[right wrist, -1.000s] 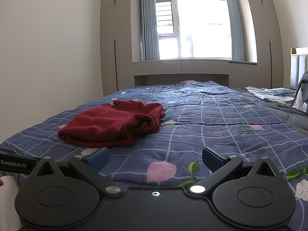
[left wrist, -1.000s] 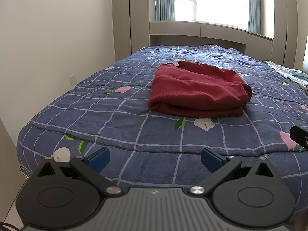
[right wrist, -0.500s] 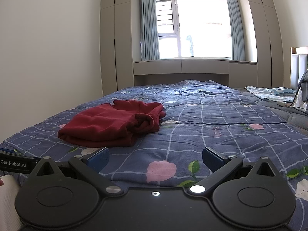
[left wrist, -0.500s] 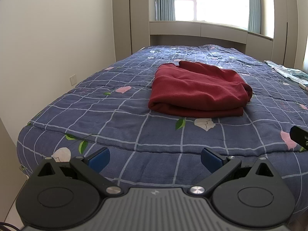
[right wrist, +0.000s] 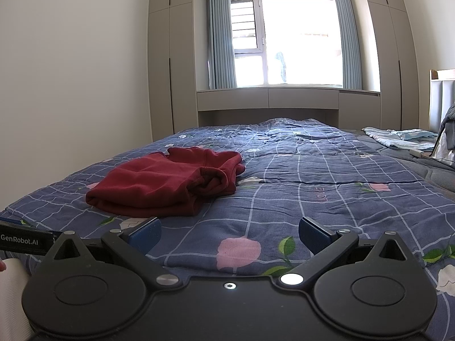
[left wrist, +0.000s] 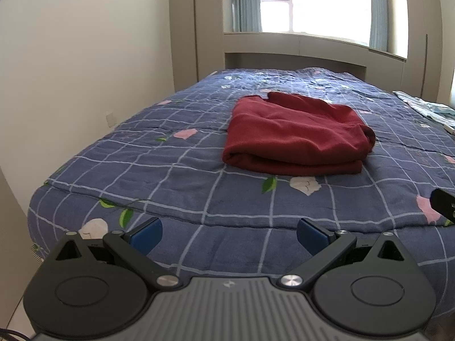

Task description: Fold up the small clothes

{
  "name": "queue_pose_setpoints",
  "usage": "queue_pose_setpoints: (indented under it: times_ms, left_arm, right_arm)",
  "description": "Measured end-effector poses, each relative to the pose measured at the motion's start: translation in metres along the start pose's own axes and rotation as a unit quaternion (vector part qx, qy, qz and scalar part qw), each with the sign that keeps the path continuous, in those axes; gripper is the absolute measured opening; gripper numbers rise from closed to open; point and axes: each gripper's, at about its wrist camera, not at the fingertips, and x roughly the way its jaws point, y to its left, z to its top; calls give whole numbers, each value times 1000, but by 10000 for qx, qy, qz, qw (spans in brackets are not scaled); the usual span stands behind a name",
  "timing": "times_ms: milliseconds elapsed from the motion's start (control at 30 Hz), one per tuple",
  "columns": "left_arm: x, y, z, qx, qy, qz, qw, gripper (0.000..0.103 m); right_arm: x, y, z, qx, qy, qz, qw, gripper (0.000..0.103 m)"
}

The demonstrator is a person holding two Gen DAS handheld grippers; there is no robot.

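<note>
A dark red garment lies folded in a thick stack on the blue checked quilt, near the middle of the bed. From the right wrist view the same red garment is ahead and to the left, with a rolled open end facing right. My left gripper hovers open near the foot edge of the bed, well short of the garment, nothing between its blue pads. My right gripper is open too, over the quilt to the right of the garment.
A light blue cloth lies at the far right of the bed, next to a headboard. Wardrobes and a window ledge stand beyond the bed. A wall runs along the left side.
Both grippers stayed open. The left wrist view has drifted very slightly; the red garment has not moved.
</note>
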Motion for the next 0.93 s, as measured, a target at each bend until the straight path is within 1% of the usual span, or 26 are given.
queue_pose_setpoints:
  times_ms: [100,167,933]
  left_arm:
    - [1,1,0,6,59,4,10000,103]
    - [1,-1,0,39,46,50,10000,103]
    - [-1,-4,-2,101,33,95,9999,103]
  right_arm:
    - [0,0,0,0,1,0,10000,102]
    - [0,0,0,-5,2,1,10000,102]
    - [0,0,0,-4,1,-1,10000,102]
